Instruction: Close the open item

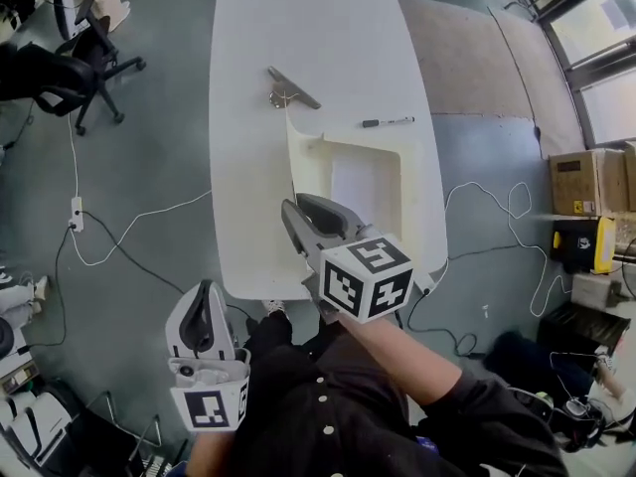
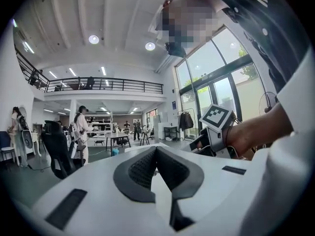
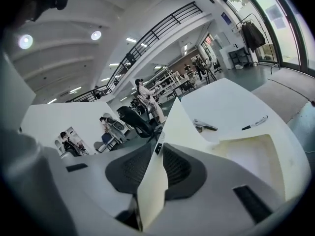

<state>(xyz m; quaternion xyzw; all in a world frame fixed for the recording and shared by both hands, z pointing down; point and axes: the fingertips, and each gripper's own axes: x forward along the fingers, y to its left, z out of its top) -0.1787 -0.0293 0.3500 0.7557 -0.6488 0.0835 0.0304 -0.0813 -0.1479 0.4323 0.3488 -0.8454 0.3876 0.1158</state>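
1. Open box sits at the surface's near end, lid up on left.
2. R gripper jaws pinch lid; L gripper jaws together, empty.
3. Lid looks light, bendy (thin card?): hold edge, go gently.

Cream clamshell box lies open on the white table, lid standing upright.

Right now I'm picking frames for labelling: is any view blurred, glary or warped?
Head view: sharp, evenly lit, though the pale box hardly stands out from the white table. Left gripper view: heavy fisheye, bright windows, dark rim. Right gripper view: fisheye too, black corners, lid sharp.
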